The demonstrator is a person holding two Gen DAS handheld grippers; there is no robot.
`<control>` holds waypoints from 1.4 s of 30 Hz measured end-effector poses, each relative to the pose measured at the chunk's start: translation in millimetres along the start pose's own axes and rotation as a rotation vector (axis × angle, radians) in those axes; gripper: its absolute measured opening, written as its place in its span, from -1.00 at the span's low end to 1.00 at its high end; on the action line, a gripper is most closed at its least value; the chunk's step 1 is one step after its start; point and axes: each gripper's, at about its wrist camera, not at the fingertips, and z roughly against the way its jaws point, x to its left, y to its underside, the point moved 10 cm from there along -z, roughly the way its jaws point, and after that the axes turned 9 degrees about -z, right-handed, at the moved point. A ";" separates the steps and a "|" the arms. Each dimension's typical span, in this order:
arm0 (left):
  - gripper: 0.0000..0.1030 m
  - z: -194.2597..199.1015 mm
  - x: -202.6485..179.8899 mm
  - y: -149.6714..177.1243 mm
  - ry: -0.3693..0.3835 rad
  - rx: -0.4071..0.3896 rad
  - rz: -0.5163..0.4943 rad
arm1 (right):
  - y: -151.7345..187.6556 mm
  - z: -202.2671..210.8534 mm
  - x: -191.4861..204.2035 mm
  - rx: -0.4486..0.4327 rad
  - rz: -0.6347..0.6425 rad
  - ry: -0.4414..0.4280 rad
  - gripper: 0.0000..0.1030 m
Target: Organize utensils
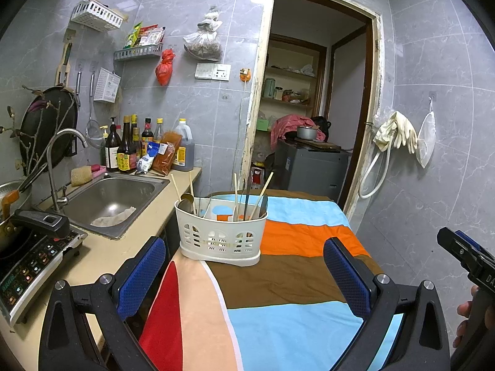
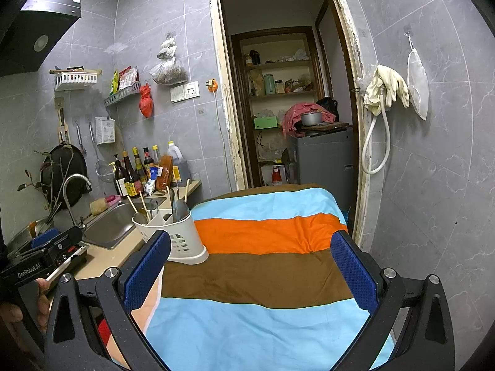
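Chopsticks [image 1: 236, 196] and spoons are leaning loose in the white utensil caddy [image 1: 220, 235], standing ahead of the spread, empty left jaws; nudging its rim is risking a topple off the cloth-covered surface [image 1: 297, 278].

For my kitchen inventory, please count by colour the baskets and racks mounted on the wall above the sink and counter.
White baskets: 2
Grey rack: 1
Total: 3

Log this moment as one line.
left: open, empty | right: open, empty | utensils: in caddy | caddy: on cloth, by sink
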 end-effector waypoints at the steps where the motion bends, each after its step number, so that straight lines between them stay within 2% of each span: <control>1: 0.99 -0.2 0.0 0.1 0.000 0.000 0.000 | 0.0 0.0 0.3 -0.001 0.000 0.001 0.97; 25: 0.99 -5.8 3.3 6.7 -0.006 0.011 -0.006 | 2.0 0.2 3.0 0.005 -0.003 0.006 0.97; 35: 0.99 -7.3 5.6 9.2 -0.008 0.026 -0.009 | 16.8 4.3 12.4 0.019 -0.008 0.008 0.97; 42: 0.99 -11.1 11.5 10.9 -0.012 0.041 -0.010 | 19.0 -1.0 4.4 0.041 -0.013 0.004 0.97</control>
